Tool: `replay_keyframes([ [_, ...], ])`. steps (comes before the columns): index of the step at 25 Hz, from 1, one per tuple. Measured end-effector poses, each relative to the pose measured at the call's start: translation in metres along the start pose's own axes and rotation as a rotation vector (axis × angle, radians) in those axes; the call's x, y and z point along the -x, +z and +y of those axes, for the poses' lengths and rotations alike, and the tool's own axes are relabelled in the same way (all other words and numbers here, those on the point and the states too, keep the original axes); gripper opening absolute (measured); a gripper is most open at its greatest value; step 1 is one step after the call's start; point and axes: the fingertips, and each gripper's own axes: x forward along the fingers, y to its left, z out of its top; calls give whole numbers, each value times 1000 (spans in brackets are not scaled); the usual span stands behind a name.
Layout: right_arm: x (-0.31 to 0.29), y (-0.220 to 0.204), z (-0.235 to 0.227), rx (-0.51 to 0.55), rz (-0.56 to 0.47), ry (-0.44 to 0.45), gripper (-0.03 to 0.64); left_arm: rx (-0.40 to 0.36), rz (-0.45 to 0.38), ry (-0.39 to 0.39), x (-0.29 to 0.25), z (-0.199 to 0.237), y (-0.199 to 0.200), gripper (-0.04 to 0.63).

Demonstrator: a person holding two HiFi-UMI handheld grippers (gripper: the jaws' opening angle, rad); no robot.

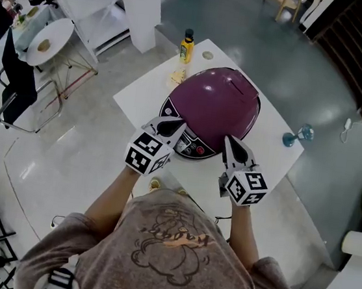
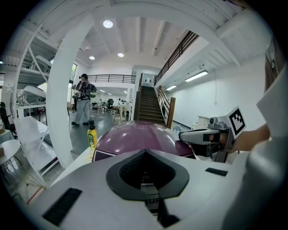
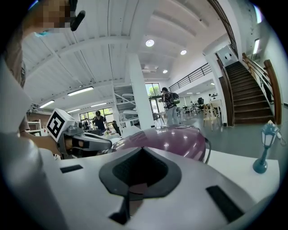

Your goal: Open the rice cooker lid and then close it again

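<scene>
Two grippers wait at the front of the cooker (image 1: pixel 215 102), which stands in the middle of the white table (image 1: pixel 141 96) with its purple lid (image 1: pixel 219 96) down. The left gripper (image 1: pixel 172 128) has its jaws together with nothing between them, and the right gripper (image 1: pixel 232 144) is closed and empty in the same way.

I think the main risk is slipping. The lid is round and glossy, so closed tips that push on it may slide off. A push from the front could also move the whole cooker back toward the bottle (image 1: pixel 187 46). The release can be missed too, because both gripper views hide the cooker's front behind their own jaws.

Only the head view shows the panel (image 1: pixel 190 148) and how near the tips are to it; whether they touch I cannot tell. The left gripper view shows the bottle but not the blue ornament (image 3: pixel 265 150), and the right gripper view shows the opposite.
</scene>
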Motion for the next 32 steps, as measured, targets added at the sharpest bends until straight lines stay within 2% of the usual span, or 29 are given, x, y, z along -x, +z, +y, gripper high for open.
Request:
replay_keyframes([
  [10,1,7,-2,3,-18,9,2,-25,30,11,-3,0,0,20],
  [16,1,8,-1,16,-14,8,2,7,0,15,-3,1,2,20],
  [22,7,31,0,24,-80,22,2,27,-27,21,0,2,3,20],
  [32,12,54,-3,58,-92,11,5,46,-19,6,-1,1,3,20],
])
